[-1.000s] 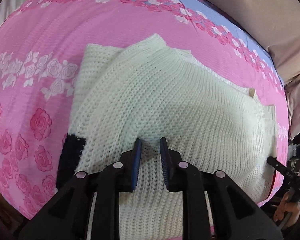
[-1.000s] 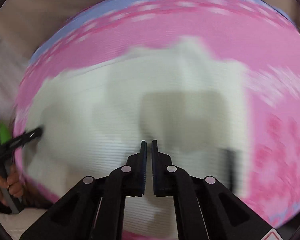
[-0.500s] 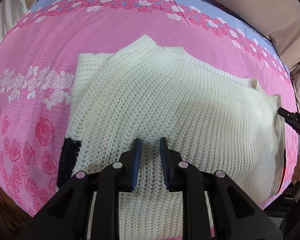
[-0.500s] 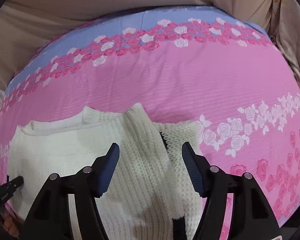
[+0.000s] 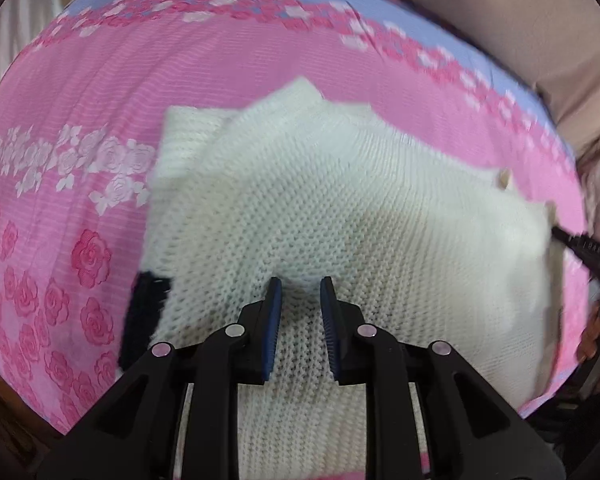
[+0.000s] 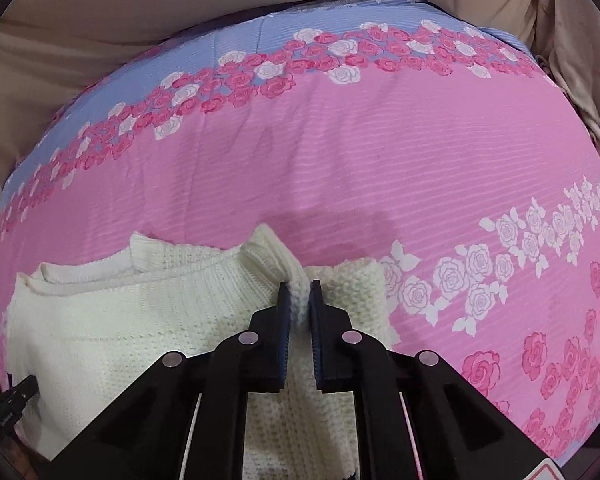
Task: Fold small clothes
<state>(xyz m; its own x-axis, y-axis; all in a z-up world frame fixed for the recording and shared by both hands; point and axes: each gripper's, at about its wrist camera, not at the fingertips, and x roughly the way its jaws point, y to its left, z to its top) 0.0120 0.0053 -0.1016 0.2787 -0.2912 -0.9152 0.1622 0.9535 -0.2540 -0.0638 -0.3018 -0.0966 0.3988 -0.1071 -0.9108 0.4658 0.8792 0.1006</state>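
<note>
Now: cream sweater pinched at a ribbed fold

Lying spread on pink rose-print bedspread [image 6: 340,152], cream knit sweater [image 5: 340,208] partly folded, one sleeve doubled over the body. Right gripper [image 6: 299,300] closed onto a raised ribbed fold of the sweater [image 6: 112,320], knit squeezed between both blue pads. Left gripper [image 5: 300,292] over the lower body of the knit, jaws a narrow gap apart, nothing visibly between them. Dark trim [image 5: 144,312] at the sweater's left edge. Beige cloth [image 6: 120,20] beyond the bedspread
</note>
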